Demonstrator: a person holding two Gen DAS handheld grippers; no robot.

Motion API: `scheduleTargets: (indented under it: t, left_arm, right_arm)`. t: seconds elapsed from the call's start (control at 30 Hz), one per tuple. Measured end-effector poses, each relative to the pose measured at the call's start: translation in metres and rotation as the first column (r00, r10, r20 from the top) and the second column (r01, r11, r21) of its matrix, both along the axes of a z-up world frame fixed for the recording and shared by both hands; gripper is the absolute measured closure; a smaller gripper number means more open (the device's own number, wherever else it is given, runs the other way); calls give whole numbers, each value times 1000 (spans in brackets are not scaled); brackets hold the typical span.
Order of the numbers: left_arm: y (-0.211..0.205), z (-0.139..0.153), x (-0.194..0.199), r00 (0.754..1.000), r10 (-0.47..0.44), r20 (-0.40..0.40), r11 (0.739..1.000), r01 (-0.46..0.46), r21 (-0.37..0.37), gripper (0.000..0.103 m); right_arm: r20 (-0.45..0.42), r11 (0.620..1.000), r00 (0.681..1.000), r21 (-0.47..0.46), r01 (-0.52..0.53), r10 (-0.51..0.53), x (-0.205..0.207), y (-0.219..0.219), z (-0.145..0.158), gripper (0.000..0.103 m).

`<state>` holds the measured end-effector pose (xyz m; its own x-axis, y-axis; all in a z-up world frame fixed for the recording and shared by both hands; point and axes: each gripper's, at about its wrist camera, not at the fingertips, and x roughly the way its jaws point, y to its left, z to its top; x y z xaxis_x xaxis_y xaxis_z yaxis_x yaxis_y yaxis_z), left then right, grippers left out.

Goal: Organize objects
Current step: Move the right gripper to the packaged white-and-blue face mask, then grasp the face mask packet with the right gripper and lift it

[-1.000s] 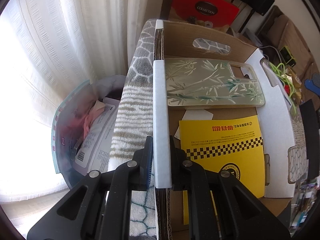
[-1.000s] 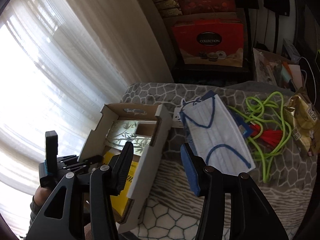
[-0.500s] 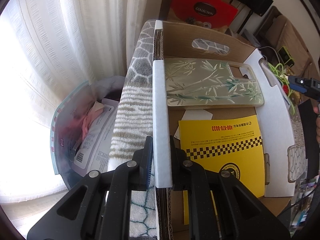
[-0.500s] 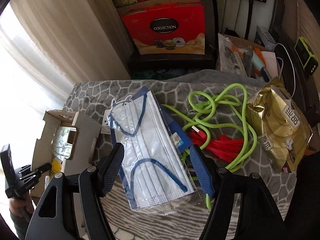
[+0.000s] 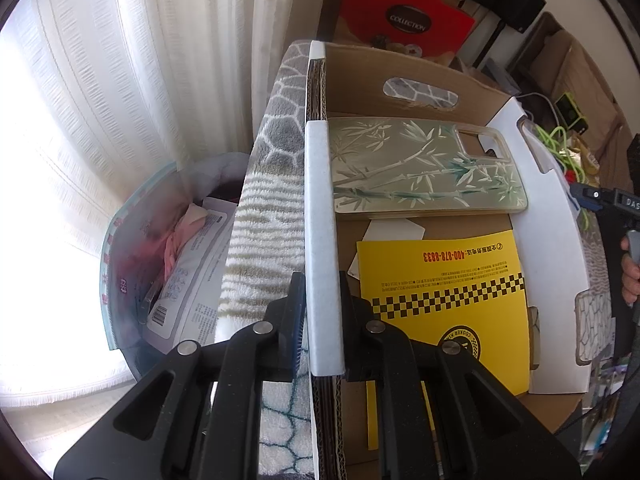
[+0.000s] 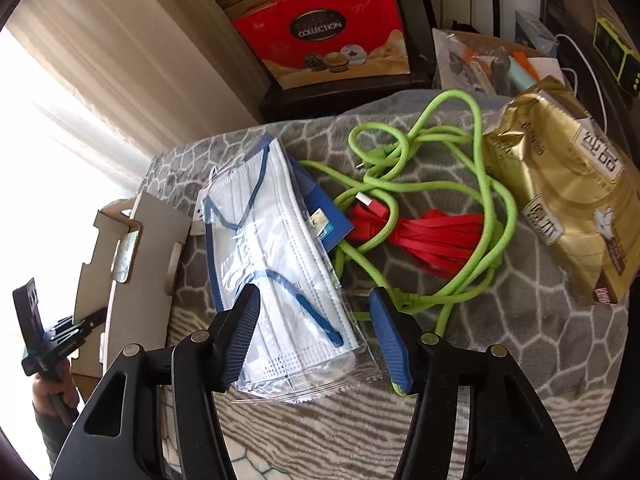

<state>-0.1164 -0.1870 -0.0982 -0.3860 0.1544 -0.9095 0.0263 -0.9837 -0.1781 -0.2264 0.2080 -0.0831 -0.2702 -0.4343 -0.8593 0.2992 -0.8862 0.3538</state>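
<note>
My left gripper (image 5: 320,300) is shut on the left wall of the cardboard box (image 5: 320,208). Inside the box lie a bamboo-print phone case (image 5: 420,168) and a yellow booklet (image 5: 440,296). The box also shows at the left of the right wrist view (image 6: 132,264). My right gripper (image 6: 316,320) is open, its fingers straddling the near end of a bagged pack of face masks (image 6: 272,272) on the grey blanket. A green cable (image 6: 420,184), a red strap (image 6: 432,236), a blue card (image 6: 324,216) and a gold snack bag (image 6: 568,188) lie to the right of the masks.
A red gift box (image 6: 324,44) stands behind the blanket, with clutter (image 6: 496,60) to its right. A plastic bag of papers (image 5: 176,256) sits left of the box by the curtain. The patterned blanket (image 6: 480,360) covers the surface.
My right gripper has swung right from the box and down over the mask pack, which now lies between its open fingers. My left gripper has kept its hold on the box wall.
</note>
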Motion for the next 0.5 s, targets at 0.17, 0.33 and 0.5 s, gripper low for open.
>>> scheduleTargets:
  t: [0.17,0.33,0.5]
  left_arm:
    - [0,0,0,1000,0,0,1000,0,0,91]
    - [0,0,0,1000,1,0,1000,-1,0,91]
    - [-2,-1,0,1000,4,1,1000,-4,5,91]
  right_arm:
    - [12,998,1000,-60,-5,6,5,0,3,56]
    - [23,987,998,-153,-56,60,15,-12,16,66]
    - [-24,997,999,-58,-45,44,20,-30,22,66]
